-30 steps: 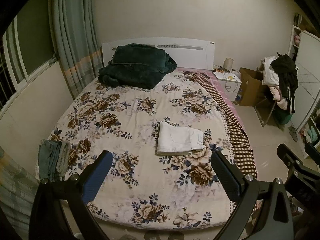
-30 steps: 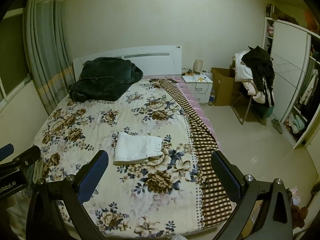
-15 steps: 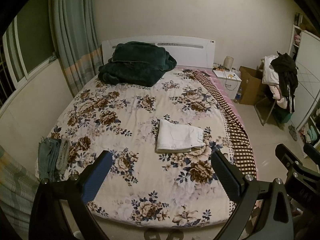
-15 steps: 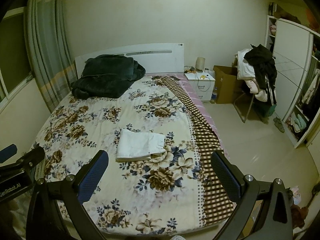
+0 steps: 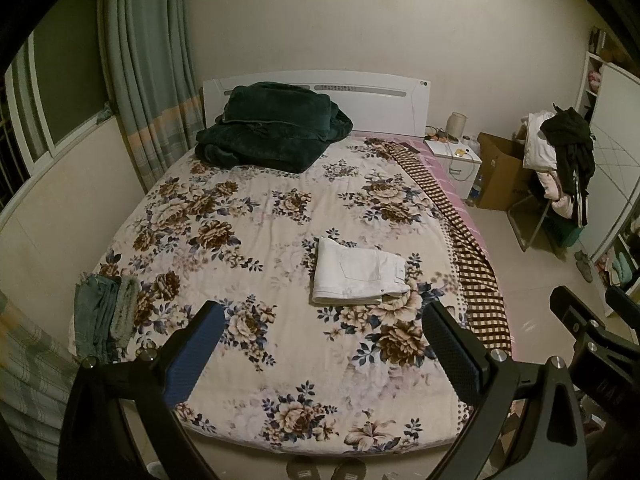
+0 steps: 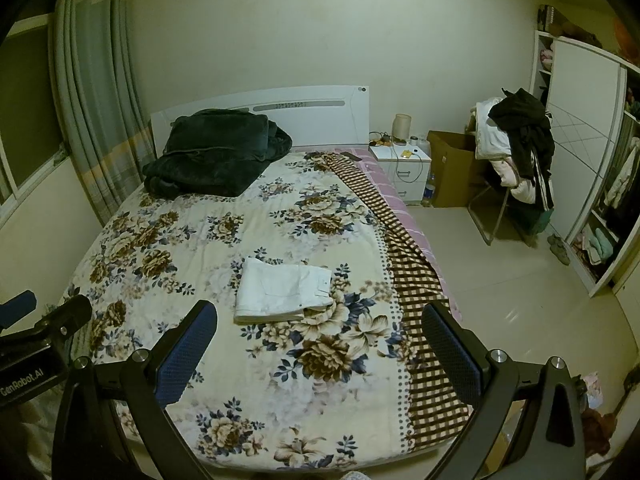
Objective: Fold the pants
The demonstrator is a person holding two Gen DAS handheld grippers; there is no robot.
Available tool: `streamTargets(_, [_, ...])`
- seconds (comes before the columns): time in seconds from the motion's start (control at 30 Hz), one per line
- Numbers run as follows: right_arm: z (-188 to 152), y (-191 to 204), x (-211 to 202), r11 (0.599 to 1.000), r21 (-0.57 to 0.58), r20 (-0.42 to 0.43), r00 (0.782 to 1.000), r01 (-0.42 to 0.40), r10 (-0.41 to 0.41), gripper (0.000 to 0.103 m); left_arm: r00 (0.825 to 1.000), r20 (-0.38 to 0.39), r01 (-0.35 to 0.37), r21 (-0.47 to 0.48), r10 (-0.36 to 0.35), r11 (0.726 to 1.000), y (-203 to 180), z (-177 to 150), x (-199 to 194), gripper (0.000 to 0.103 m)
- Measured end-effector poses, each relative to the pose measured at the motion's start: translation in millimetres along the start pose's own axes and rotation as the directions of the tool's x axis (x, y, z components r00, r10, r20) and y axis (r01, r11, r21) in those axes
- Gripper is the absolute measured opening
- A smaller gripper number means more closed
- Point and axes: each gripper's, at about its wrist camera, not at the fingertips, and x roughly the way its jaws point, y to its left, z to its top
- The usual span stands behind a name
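We look along both tools at a wide bed covered with a cream quilt printed with brown and blue flowers (image 5: pixel 248 248), which fills most of each view. A brown-and-cream checked blanket (image 5: pixel 476 280) runs down the quilt's right edge, over a pink sheet. At the head of the bed, against the white headboard (image 5: pixel 380 100), lies a heaped dark green plush blanket (image 5: pixel 272 136). To the right of the bed stand a white bedside cabinet (image 6: pixel 402 168), a brown cardboard box (image 6: pixel 448 168) and a chair piled with white and black clothes (image 6: pixel 516 148); a white wardrobe (image 6: pixel 580 128) lines the right wall. Grey-green curtains (image 5: pixel 148 72) hang at the left.

The white pants, folded into a neat flat rectangle (image 5: pixel 356 272), lie on the quilt right of the bed's middle, near the checked blanket but apart from it. A small bundle of grey-green cloth (image 5: pixel 104 312) sits at the quilt's left edge.

Our left gripper (image 5: pixel 324 350) is held above the foot of the bed, its jaws spread wide with nothing between them, well short of the pants. Our right gripper (image 6: pixel 320 350) is likewise spread wide and empty, beside the left one, clear of the quilt.
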Motion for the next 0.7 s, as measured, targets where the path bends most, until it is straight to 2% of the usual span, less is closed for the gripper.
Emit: streamTargets(0.7, [-2.1, 5.3, -1.4, 1.000, 0.012, -0.004, 1.000, -0.008, 0.008, 0.103, 1.000, 0.000, 0.009, 0.005, -0.009, 1.000, -0.9, -3.6, -2.5, 0.101])
